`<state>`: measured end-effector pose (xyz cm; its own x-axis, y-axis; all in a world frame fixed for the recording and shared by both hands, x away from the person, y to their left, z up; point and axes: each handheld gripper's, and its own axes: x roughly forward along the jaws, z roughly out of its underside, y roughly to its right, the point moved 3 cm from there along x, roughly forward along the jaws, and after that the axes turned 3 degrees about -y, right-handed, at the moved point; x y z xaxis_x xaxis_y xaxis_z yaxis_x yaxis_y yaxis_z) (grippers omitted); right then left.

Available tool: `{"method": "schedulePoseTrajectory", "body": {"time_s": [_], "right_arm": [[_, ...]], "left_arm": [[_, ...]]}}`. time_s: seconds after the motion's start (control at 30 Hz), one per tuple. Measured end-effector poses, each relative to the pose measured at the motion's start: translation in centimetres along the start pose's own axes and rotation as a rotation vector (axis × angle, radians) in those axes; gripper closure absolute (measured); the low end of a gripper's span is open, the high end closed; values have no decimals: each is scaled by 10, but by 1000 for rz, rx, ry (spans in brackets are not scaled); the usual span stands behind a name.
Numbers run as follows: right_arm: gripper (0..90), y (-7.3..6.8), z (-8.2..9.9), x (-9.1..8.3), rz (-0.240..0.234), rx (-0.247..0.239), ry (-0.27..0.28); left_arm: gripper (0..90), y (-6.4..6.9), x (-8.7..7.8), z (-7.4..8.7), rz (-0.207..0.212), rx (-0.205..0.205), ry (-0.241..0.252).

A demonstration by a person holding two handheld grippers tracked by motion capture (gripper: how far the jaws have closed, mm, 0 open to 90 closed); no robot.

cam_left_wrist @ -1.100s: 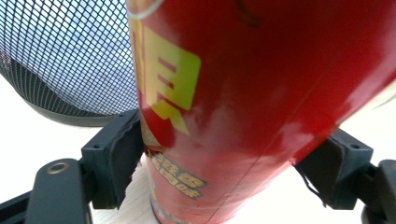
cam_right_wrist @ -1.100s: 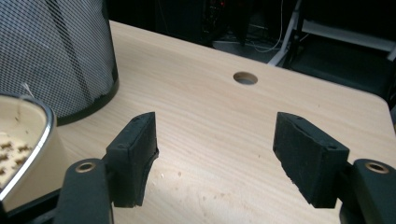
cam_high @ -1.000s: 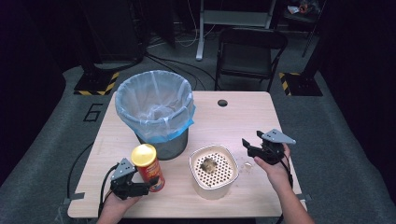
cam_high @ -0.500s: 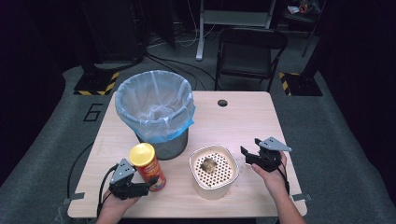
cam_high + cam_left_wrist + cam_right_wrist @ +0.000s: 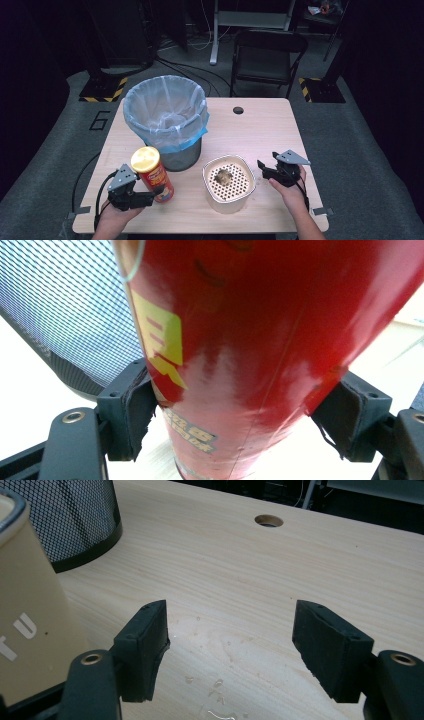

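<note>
Red chip can (image 5: pixel 152 174) with a yellow lid, standing upright near the front left edge of the wooden table (image 5: pixel 260 130), just in front of the bin. Clamped low on its body by the left gripper (image 5: pixel 150 196), one black pad pressed against each side of the red wall (image 5: pixel 250 355) in the left gripper view (label partly readable, yellow on red). Held from below by a hand (image 5: pixel 112 220) coming in at the bottom edge.

Just behind the can, a black mesh waste bin (image 5: pixel 167 120) lined with a pale blue bag. To the can's right, a cream square container (image 5: pixel 229 182) with a perforated top and a small brownish lump on the grid.

Further right, near the container but apart from it, right gripper (image 5: pixel 266 167) with jaws spread wide and nothing between them, bare wet-looking wood (image 5: pixel 230 645) showing in the gap. Cable hole (image 5: pixel 238 110) in the table farther back.
</note>
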<state>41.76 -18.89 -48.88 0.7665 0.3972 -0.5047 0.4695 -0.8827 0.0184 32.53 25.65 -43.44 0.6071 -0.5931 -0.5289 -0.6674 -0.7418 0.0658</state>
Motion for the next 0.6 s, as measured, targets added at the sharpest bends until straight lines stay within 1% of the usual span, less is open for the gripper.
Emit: {"method": "schedulePoseTrajectory", "body": {"time_s": [0.1, 0.13, 0.17, 0.27, 0.33, 0.37, 0.47, 0.5, 0.57, 0.6], "right_arm": [[302, 1, 2, 1, 5, -1, -7], [302, 2, 4, 1, 8, 7, -12], [302, 2, 4, 1, 8, 7, -12], [302, 4, 5, 1, 4, 12, -15], [302, 6, 6, 1, 4, 17, -16], [302, 7, 6, 1, 5, 16, -17], [302, 9, 8, 1, 7, 14, -21], [302, 9, 8, 1, 7, 14, -21], [302, 9, 8, 1, 7, 19, -24], [302, 9, 8, 1, 7, 16, -27]], "left_arm": [[235, -1, -6, -7, 3, 11, -8], [235, -1, -10, -12, 5, 17, -8], [235, -1, -10, -12, 5, 17, -8], [235, -1, -15, -19, 10, 26, -3], [235, -1, -17, -22, 14, 27, -4], [235, -1, -17, -24, 18, 18, -2], [235, -2, -17, -31, 24, 21, -12], [235, -2, -17, -31, 24, 21, -12], [235, -1, -18, -35, 30, 21, -20], [235, 0, -19, -39, 29, 20, -17]]}}
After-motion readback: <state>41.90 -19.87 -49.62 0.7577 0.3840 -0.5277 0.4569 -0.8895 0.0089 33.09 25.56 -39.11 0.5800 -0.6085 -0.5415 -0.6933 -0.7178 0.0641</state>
